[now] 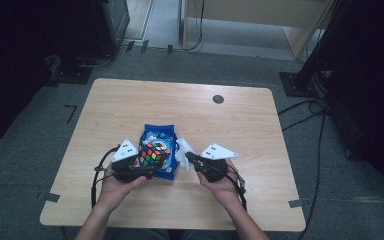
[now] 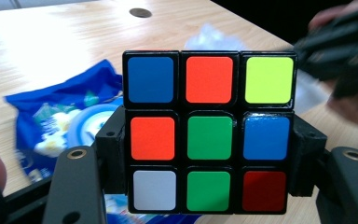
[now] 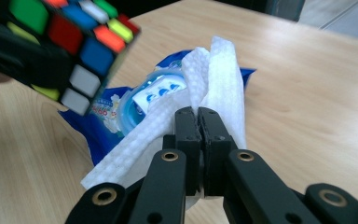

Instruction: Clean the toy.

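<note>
A scrambled puzzle cube [image 1: 154, 153] is being held clear of the tabletop [image 1: 240, 125] by the left gripper [image 1: 139, 172], toward the near edge and a little left of its middle. In the left gripper view the cube [image 2: 209, 132] is being clamped from both sides at its middle layer, one black jaw being pressed against each flank, with a face of blue, orange, yellow, green, white and red squares being turned to that camera.

A white wipe [image 1: 183, 151] is being pinched by the right gripper [image 1: 190, 159], just beside the cube on its right. In the right gripper view the right gripper [image 3: 199, 116] is being shown with its jaws brought together on the wipe [image 3: 214, 79], whose textured sheet is being drawn up and out of the pack's round opening.

A blue wipes pack [image 1: 158, 134] is lying flat on the tabletop under and behind the cube, near the middle of the near half. The pack [image 3: 121, 116] is being partly covered by the wipe in the right gripper view. Each gripper is being carried by a hand coming in over the near edge. A small dark round disc [image 1: 218, 99] is being seen near the far edge, right of centre.
</note>
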